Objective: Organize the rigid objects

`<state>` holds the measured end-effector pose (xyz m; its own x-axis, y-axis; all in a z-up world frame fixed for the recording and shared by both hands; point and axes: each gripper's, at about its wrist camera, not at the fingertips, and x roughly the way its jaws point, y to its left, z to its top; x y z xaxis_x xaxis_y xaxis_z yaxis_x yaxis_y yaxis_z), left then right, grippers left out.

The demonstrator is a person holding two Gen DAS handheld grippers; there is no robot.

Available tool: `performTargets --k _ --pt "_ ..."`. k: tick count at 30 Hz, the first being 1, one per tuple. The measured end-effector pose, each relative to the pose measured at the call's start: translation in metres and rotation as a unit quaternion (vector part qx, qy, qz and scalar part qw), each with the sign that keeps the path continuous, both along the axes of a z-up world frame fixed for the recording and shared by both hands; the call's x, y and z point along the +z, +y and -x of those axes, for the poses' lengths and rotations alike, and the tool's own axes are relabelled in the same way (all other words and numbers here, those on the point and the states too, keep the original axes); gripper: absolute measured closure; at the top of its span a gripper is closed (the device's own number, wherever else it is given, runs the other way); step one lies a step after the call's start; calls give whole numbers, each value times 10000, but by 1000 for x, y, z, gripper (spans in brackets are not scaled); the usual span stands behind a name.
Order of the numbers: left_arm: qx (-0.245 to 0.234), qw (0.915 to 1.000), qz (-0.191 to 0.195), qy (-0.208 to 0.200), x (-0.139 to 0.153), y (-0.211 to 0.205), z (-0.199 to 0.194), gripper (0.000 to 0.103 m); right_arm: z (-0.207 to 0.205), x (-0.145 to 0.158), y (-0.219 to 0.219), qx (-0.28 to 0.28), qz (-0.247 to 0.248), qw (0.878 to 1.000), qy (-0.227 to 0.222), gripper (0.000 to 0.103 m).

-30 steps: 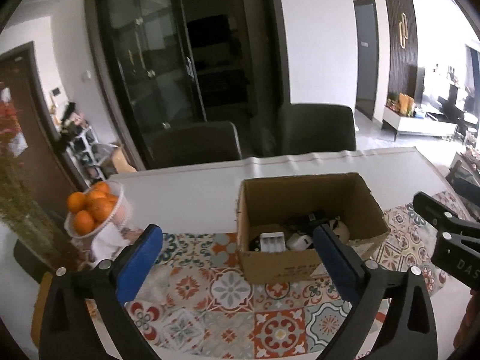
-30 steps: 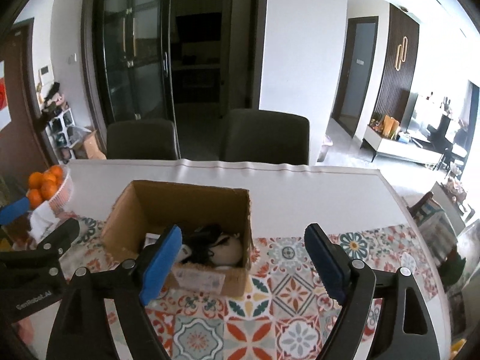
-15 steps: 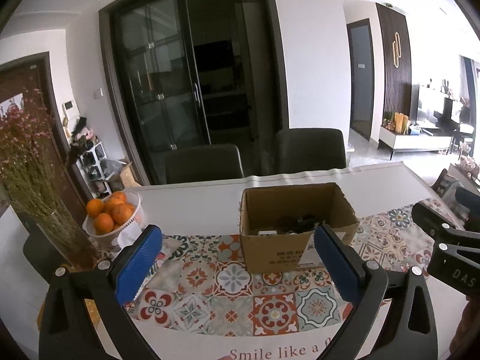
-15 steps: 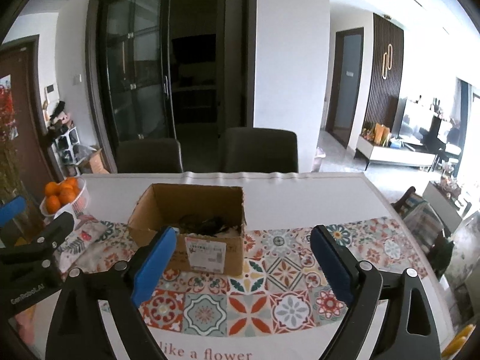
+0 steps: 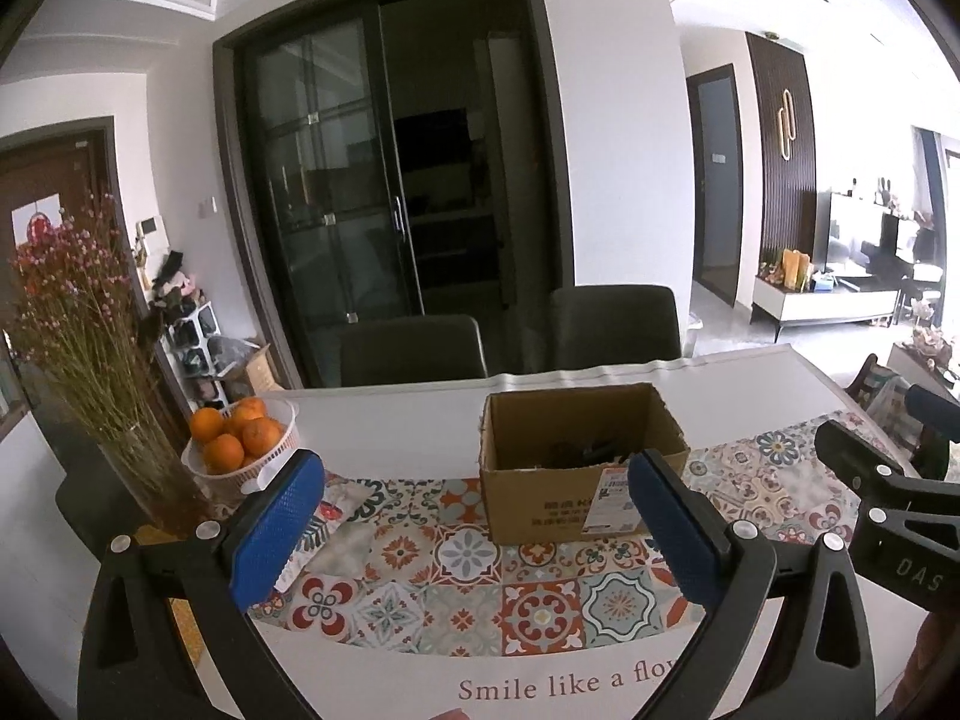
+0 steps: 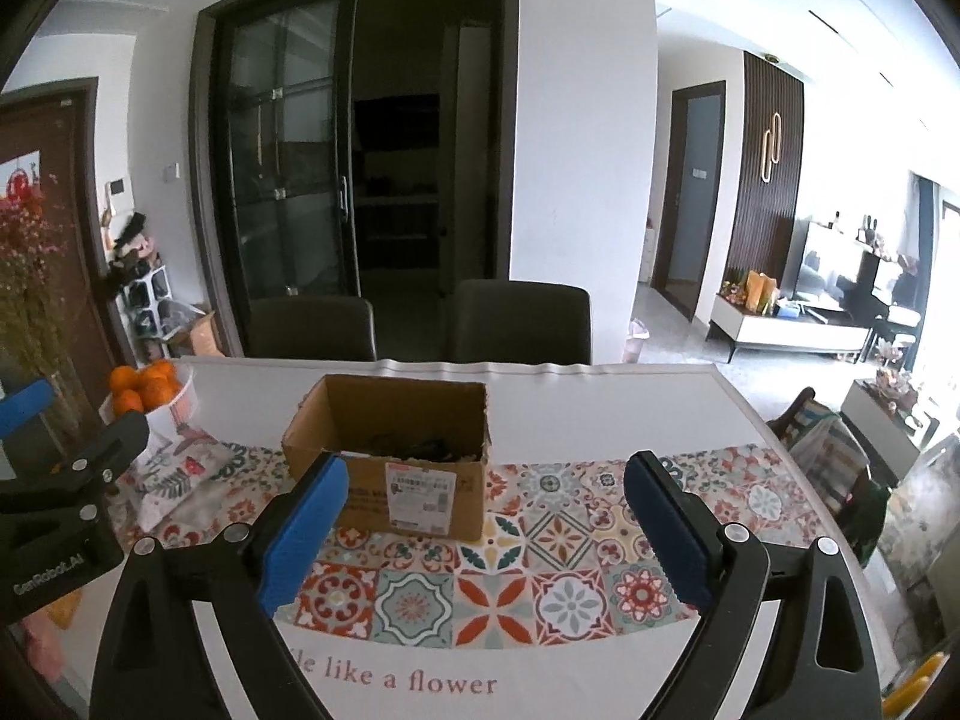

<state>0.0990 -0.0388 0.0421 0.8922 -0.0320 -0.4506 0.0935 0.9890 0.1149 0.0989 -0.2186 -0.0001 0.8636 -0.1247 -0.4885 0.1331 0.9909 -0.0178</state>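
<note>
An open cardboard box (image 5: 564, 510) (image 6: 366, 414) stands on the patterned tile runner (image 5: 456, 564) (image 6: 540, 546). Dark items (image 5: 588, 453) (image 6: 420, 447) lie inside it, mostly hidden by its front wall. My left gripper (image 5: 475, 461) hangs open on the near side of the box, nothing between its blue pads (image 5: 276, 528). My right gripper (image 6: 486, 461) is open too and holds nothing, with the box ahead and to its left. Each gripper shows at the edge of the other's view: the right gripper (image 5: 888, 498) and the left gripper (image 6: 66, 480).
A white basket of oranges (image 5: 240, 450) (image 6: 150, 390) and a glass vase of dried flowers (image 5: 150, 480) stand at the table's left. A floral packet (image 5: 324, 516) (image 6: 174, 480) lies beside them. Two dark chairs (image 5: 414, 351) (image 5: 615, 324) stand behind the white table (image 6: 630, 408).
Both grippers have drawn back and risen from the box, which now looks smaller and farther. Its contents are less visible. The right jaws stand a little wider.
</note>
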Motion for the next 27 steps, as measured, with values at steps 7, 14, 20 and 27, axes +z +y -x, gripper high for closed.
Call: performTargets --k 7,14,20,27 --pt "-85 9999 86 -91 5 1 10 0 9 5 1 66 -91 9999 -77 9" --pt "-57 9999 109 -85 7 2 12 0 11 6 0 85 -91 9999 -106 9" --pt "-30 9998 126 -119 9 0 14 0 14 8 3 101 -66 9998 -133 9" --pt "-23 9998 129 -136 10 0 15 0 16 9 4 121 -62 9998 -156 9"
